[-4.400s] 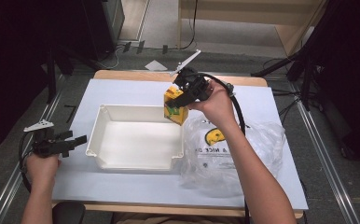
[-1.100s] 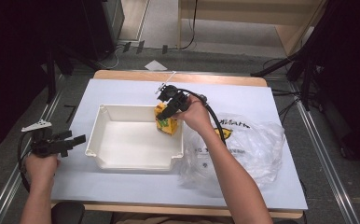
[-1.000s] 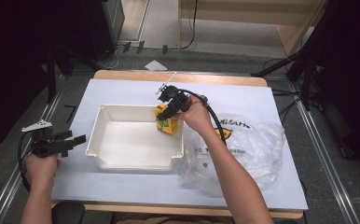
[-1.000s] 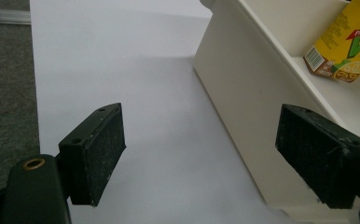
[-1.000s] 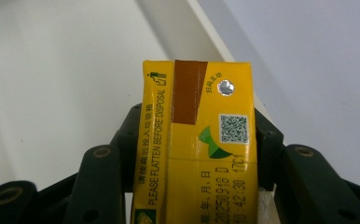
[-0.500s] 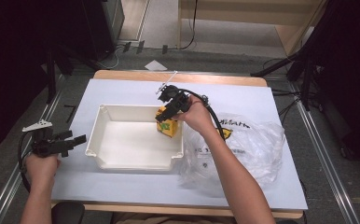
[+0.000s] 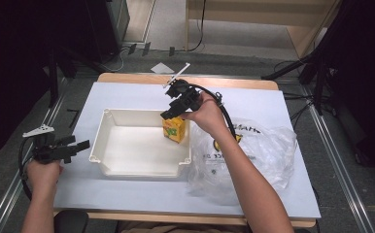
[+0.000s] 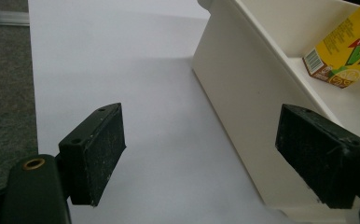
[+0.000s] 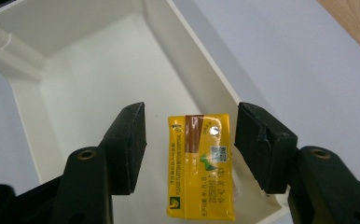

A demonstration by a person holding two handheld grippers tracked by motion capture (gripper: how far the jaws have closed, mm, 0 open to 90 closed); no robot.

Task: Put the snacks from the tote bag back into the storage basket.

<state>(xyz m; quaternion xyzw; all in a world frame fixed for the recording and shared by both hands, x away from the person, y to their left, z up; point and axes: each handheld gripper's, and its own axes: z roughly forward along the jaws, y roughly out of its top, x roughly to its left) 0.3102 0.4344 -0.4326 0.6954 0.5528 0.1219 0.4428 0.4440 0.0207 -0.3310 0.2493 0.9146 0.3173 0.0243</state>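
A yellow juice carton (image 7: 174, 130) stands upright in the back right corner of a white tray (image 7: 127, 171). My right gripper (image 7: 170, 114) hovers just above it, pointing down. In the right gripper view the carton's top (image 9: 200, 163) lies below and between the jaws of this gripper (image 9: 192, 137), which have just been opening and touch nothing. My left gripper (image 7: 77, 145) rests open at the table's left edge, beside the tray. Between its jaws (image 8: 201, 154) is bare table, with the tray wall (image 8: 243, 93) and the carton (image 8: 343, 51) beyond.
A crumpled clear plastic bag (image 7: 258, 155) with printing lies on the white table cover (image 7: 127, 94) right of the tray, under the right forearm. The right gripper's black cable (image 7: 224, 114) trails over the bag. Dark floor and metal rails surround the table.
The right gripper has let go of the carton and risen a little above it. The carton stays standing in the tray's corner. The left hand has kept still.
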